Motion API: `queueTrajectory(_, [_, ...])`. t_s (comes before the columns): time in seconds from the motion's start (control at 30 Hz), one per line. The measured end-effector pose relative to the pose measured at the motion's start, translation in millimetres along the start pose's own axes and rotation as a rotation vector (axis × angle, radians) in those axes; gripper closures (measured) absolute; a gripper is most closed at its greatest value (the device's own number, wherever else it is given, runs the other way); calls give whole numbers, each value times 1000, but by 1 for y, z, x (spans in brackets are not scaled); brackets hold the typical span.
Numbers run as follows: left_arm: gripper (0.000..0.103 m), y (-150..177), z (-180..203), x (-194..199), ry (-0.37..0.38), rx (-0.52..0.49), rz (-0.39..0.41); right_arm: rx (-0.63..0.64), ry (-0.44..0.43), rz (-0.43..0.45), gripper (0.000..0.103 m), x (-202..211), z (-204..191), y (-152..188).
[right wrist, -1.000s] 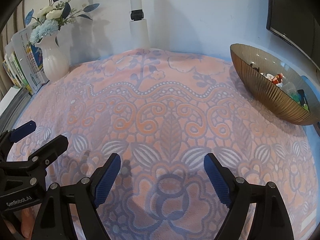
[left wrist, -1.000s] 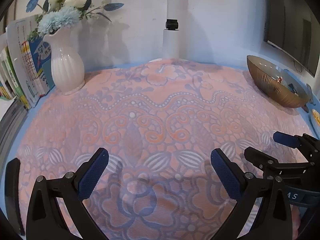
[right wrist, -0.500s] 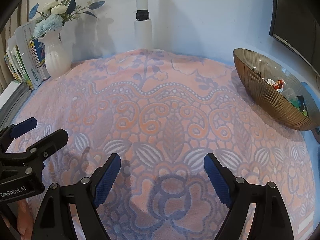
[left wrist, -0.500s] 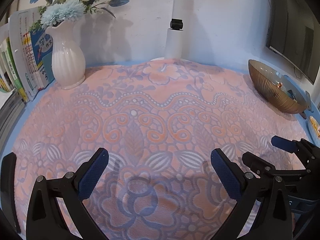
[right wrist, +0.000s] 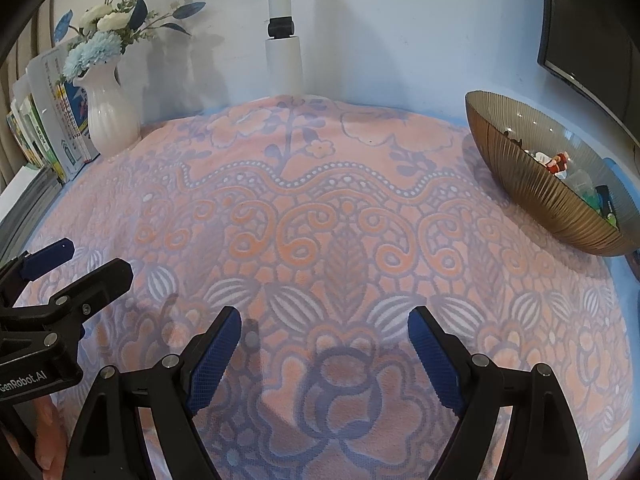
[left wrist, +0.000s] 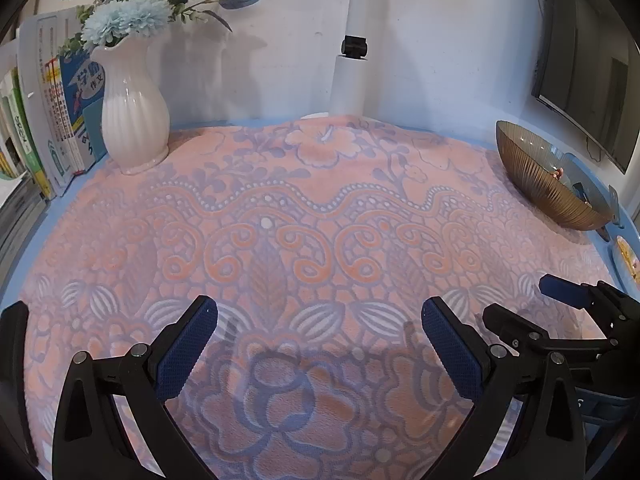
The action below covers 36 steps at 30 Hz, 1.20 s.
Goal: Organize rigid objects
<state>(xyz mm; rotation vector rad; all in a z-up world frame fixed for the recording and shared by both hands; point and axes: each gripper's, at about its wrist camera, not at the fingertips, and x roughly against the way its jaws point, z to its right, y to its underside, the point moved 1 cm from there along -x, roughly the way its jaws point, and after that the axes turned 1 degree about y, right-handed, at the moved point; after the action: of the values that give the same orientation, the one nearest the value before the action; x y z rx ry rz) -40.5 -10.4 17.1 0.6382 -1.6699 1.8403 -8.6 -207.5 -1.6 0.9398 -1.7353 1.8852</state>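
Observation:
A ribbed brown bowl stands at the far right of the pink patterned cloth; several small toys lie inside it. The bowl also shows in the left wrist view. My left gripper is open and empty, low over the near cloth. My right gripper is open and empty, beside it to the right. Each gripper shows in the other's view, the right one and the left one.
A white vase of blue and white flowers stands at the back left, books beside it. A white pole rises at the back middle. A dark screen hangs on the right wall.
Both grippers have pulled back and risen slightly; the vase and bowl look smaller and farther. Both stay open and empty.

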Motion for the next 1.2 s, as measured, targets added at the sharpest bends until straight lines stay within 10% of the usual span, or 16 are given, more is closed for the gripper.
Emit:
queueTrajectory(1.0, [1,0,-2,-4,-12,0,-14,-9,6,-11,19,-3,4,0])
queueTrajectory(1.2, [1,0,-3,-24,-105,4,-117,-37,35,-69,14,-13,10,0])
